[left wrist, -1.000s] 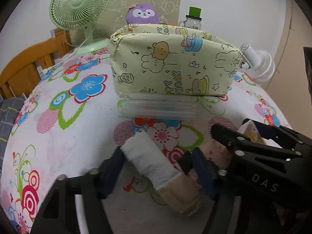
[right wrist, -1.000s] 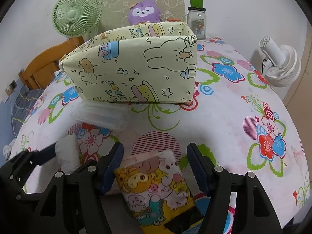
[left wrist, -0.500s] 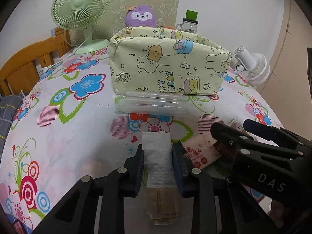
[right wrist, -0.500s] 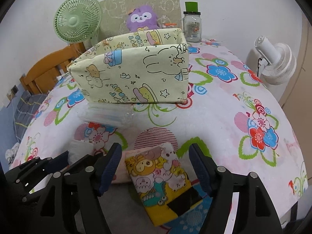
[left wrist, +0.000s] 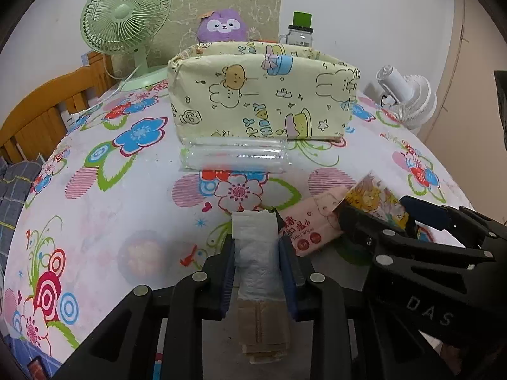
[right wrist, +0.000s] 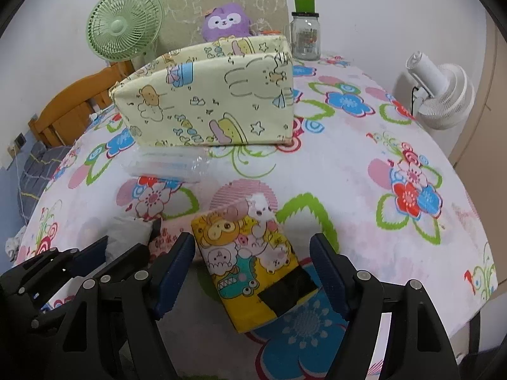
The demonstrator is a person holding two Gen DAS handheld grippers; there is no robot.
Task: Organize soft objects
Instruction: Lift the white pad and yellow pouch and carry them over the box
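Note:
My left gripper (left wrist: pixel 257 247) is shut on a white and tan rolled cloth pack (left wrist: pixel 258 253), held between its blue pads over the near table edge. A pink wipes pack (left wrist: pixel 312 221) lies just right of it. My right gripper (right wrist: pixel 252 259) is open, with a yellow cartoon tissue pack (right wrist: pixel 250 256) lying on the table between its fingers, untouched. The right gripper also shows in the left wrist view (left wrist: pixel 421 240). A yellow cartoon fabric bin (left wrist: pixel 263 98) stands in the middle of the table, also in the right wrist view (right wrist: pixel 206 101).
A clear plastic case (left wrist: pixel 234 158) lies in front of the bin. Behind the bin are a purple plush (left wrist: pixel 221 28), a green fan (left wrist: pixel 125 28) and a green-lidded jar (right wrist: pixel 305 31). A white fan (right wrist: pixel 440 95) sits at the right edge. A wooden chair (left wrist: pixel 35 117) stands left.
My left gripper closed on the rolled cloth pack, which turned from slanted to straight along the fingers. Both grippers drew back a little from the bin. The right gripper stayed open around the tissue pack.

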